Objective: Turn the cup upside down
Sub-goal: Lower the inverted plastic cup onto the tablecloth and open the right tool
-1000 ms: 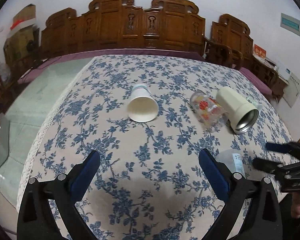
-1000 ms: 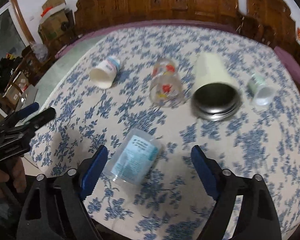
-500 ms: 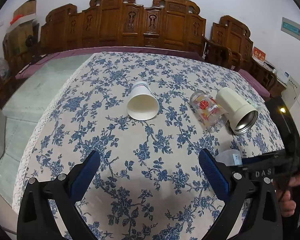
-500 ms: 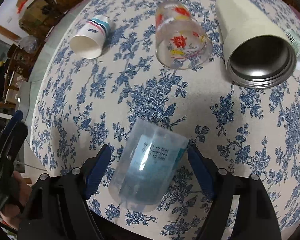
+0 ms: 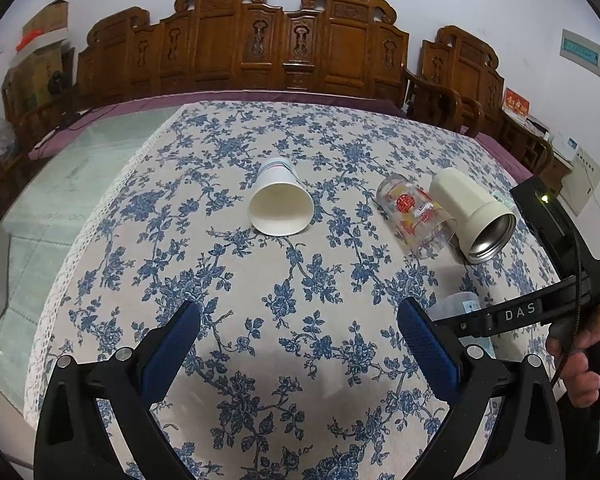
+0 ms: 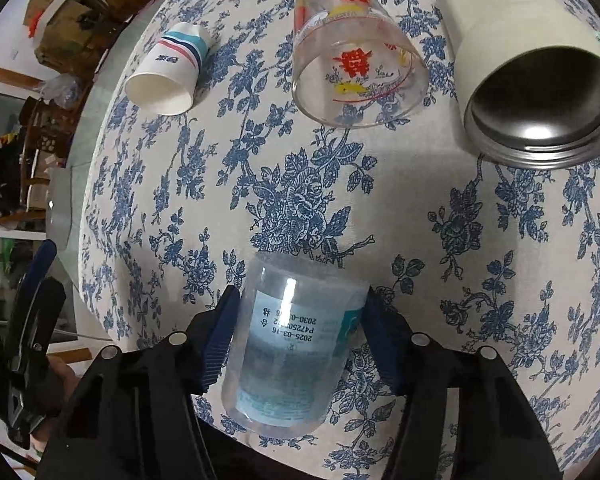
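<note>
A clear plastic cup (image 6: 292,344) with a pale blue label lies on its side near the table's front edge. My right gripper (image 6: 300,324) is closed around it, both blue pads touching its sides. In the left wrist view the cup (image 5: 458,308) shows partly behind the right gripper's arm. My left gripper (image 5: 300,344) is open and empty above the flowered cloth. A white paper cup (image 5: 280,204) (image 6: 168,76), a printed glass (image 5: 414,216) (image 6: 356,60) and a cream steel-lined cup (image 5: 474,212) (image 6: 536,80) also lie on their sides.
The table has a blue-flowered cloth (image 5: 260,280) with a lace edge on the left. Carved wooden chairs (image 5: 284,48) stand along the far side. The near table edge runs just under the right gripper.
My right gripper has moved forward and down onto the clear plastic cup, and its jaws have closed from wide open to touching the cup's sides. The left gripper has barely moved.
</note>
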